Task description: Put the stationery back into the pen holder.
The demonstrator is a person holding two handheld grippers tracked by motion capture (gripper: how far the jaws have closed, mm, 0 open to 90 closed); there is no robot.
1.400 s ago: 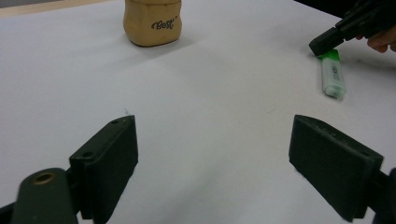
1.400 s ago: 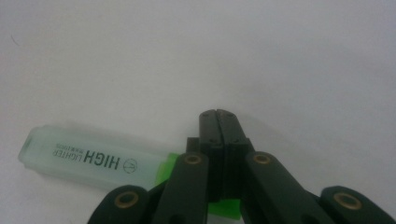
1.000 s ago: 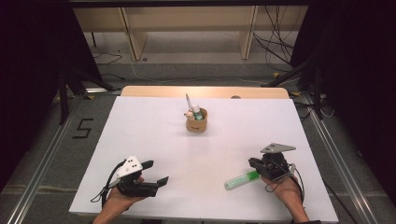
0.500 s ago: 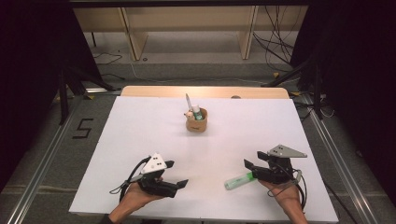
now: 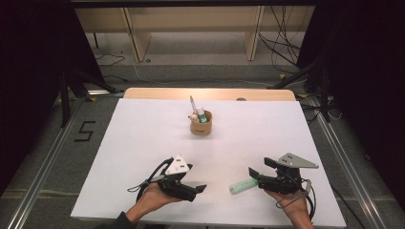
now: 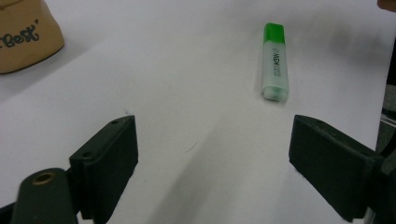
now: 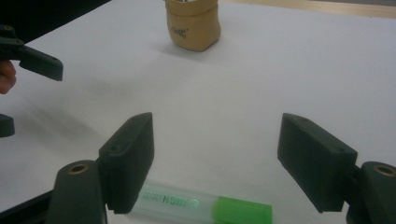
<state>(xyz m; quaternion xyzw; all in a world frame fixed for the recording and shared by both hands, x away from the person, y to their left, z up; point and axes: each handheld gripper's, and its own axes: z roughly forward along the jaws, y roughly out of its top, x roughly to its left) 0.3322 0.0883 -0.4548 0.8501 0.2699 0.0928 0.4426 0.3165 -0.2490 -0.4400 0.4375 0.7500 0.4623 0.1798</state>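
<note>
Now, your right gripper (image 5: 254, 177): jaws just opened wide, highlighter freed
Highlighter (image 5: 244, 185): lying flat near the table (image 5: 143, 138) front edge
Your left gripper (image 5: 199, 189): spread, aimed to take it
Holder (image 5: 201, 125): far centre

Green highlighter (image 7: 201, 205) below my right gripper (image 7: 215, 158): near jaw hides one end. Tan pen cup (image 6: 25, 35) cut by frame edge beyond my left gripper (image 6: 212, 158); contents too small to identify.
</note>
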